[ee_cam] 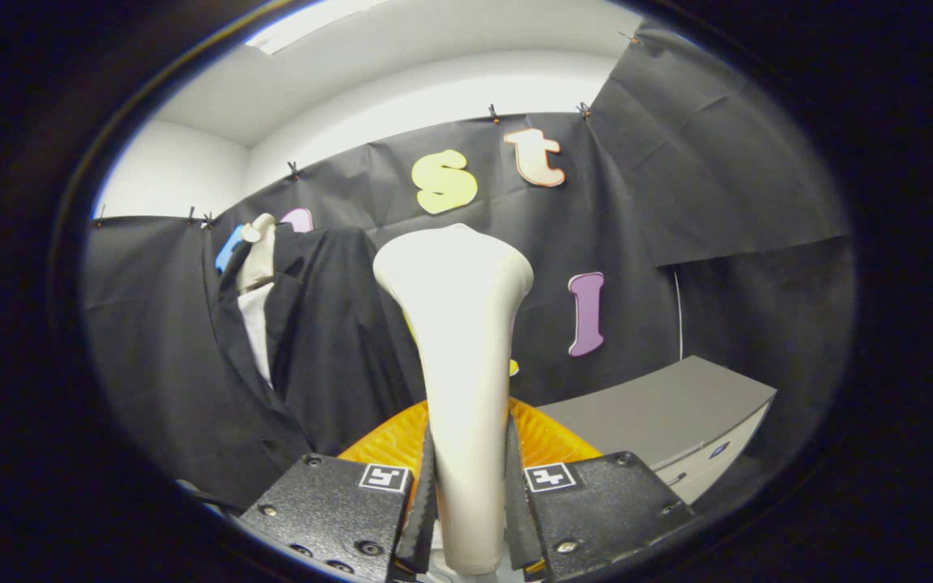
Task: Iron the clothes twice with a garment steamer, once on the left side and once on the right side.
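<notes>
Pinched between the jaws of the gripper [466,502] is the handle of the garment steamer [458,340], a pale, smooth wand that rises upright from between the two fingers [422,502] and widens into a broad rounded head at the top. Both fingers press against the narrow lower part of the handle, one on each side, so the jaws are closed on it. Each finger's mount carries a small square marker [384,476] on its upper face.

Just behind the fingers and the steamer's handle sits an orange ribbed thing [547,437], fanning out to either side of the handle; what it is cannot be told from here.

Beyond the fingers and off to the left hangs the clothing: a dark jacket [329,324] on a pale hanger or dummy neck [257,251], its front open to show a strip of white shirt [257,324] underneath. The jacket hangs against the booth's black cloth wall [677,202], well apart from the steamer's head, which points upward rather than touching the fabric.

To the right, beyond the fingers, stands a grey cabinet [677,413] with a flat top and a lighter front face bearing a small dark mark. A thin pale cord [679,312] runs down the cloth wall just above the cabinet. Above the cloth, a white wall and ceiling [402,73] show, with a bright light panel at the top.
</notes>
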The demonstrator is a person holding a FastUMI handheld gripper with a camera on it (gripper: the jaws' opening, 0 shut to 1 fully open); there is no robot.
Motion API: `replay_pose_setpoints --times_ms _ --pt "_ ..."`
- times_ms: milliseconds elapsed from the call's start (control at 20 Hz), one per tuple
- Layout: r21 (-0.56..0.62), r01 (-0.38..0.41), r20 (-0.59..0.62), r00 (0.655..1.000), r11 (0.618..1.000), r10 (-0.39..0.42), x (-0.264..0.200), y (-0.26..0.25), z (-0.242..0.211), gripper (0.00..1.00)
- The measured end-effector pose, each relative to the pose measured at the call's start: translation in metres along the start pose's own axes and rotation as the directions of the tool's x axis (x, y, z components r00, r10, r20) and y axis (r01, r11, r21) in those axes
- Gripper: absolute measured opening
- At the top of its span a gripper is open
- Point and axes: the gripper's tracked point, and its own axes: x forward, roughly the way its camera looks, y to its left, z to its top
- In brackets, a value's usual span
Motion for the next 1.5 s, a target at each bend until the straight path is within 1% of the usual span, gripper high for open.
replay_pose_setpoints --times_ms 150,350,550,800,950,1250,1500 --pt "-0.003 -0.015 0.065 0.998 1.0 0.015 -0.018 0.038 0.015 0.39" --pt "-0.056 -0.056 0.157 0.986 0.997 0.064 -0.024 0.085 0.04 0.39" --pt "-0.107 -0.114 0.209 0.969 0.988 0.134 -0.006 0.126 0.051 0.39" --pt "-0.131 -0.184 0.231 0.95 0.974 0.21 0.037 0.172 0.051 0.39" --pt "-0.128 -0.209 0.238 0.942 0.969 0.235 0.061 0.191 0.052 0.39" --pt "-0.154 -0.229 0.193 0.947 0.961 0.257 0.112 0.205 0.052 0.39" --pt "-0.165 -0.23 0.165 0.952 0.959 0.257 0.13 0.207 0.052 0.39"
